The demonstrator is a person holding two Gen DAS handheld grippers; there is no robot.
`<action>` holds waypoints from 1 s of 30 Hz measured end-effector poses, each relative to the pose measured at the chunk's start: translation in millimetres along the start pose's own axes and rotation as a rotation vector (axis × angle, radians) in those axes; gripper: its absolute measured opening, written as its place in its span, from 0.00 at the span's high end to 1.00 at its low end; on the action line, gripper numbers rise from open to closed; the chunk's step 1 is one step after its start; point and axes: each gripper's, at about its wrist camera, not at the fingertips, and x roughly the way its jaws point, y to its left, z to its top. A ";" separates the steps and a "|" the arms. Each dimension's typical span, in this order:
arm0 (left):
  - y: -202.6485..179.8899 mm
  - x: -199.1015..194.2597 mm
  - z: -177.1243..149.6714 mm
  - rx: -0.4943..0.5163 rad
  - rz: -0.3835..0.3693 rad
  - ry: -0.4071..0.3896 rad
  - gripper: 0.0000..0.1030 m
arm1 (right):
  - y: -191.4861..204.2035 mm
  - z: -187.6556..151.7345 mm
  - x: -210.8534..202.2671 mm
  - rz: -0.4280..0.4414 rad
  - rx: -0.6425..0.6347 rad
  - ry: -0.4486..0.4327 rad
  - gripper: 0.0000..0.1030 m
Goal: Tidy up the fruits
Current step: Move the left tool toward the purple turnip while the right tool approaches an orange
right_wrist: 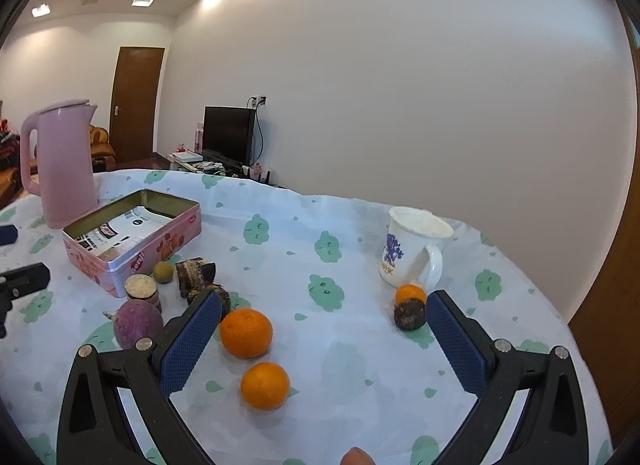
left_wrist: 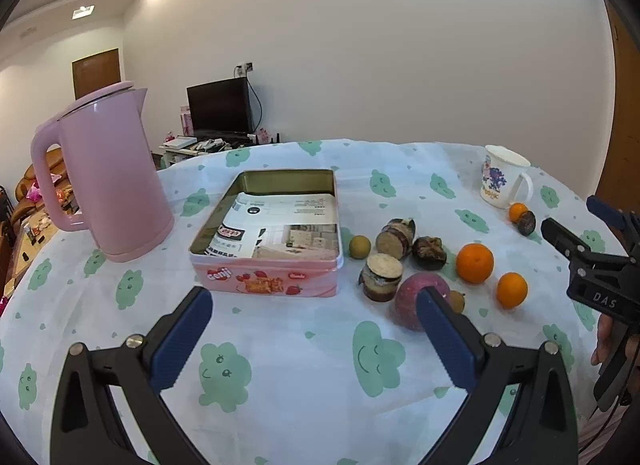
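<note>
Reading from the left, we see a pink kettle [left_wrist: 108, 177] standing on the cloud-print tablecloth [left_wrist: 304, 357], and just beside it an open pink tin [left_wrist: 267, 277] lined with printed paper. To the right of the tin we find the produce, loose on the cloth: a small greenish fruit [left_wrist: 359, 246], two cut root pieces [left_wrist: 382, 276] and a dark lump [left_wrist: 429, 253], then a purple-red round root [left_wrist: 412, 299], a large orange [left_wrist: 475, 263] and a smaller orange [left_wrist: 511, 290]. Farther right we note a white mug [left_wrist: 505, 181], with a tiny orange [left_wrist: 518, 212] touching a dark round fruit [left_wrist: 526, 222] near its base. Our left gripper [left_wrist: 314, 341] hovers before the tin — jaws spread wide, holding nothing. Our right gripper [right_wrist: 324, 339] is likewise wide apart and empty, the two oranges lying between and just ahead of its blue pads [right_wrist: 190, 345].
</note>
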 end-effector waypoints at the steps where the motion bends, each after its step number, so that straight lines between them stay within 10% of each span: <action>1: 0.0 -0.4 -0.9 0.001 -0.002 0.000 0.00 | -0.3 -0.1 -0.4 0.005 0.002 0.002 0.01; 30: -12.8 14.9 -9.9 0.014 -0.079 0.053 0.00 | -18.6 -19.6 8.2 0.046 0.033 0.119 0.01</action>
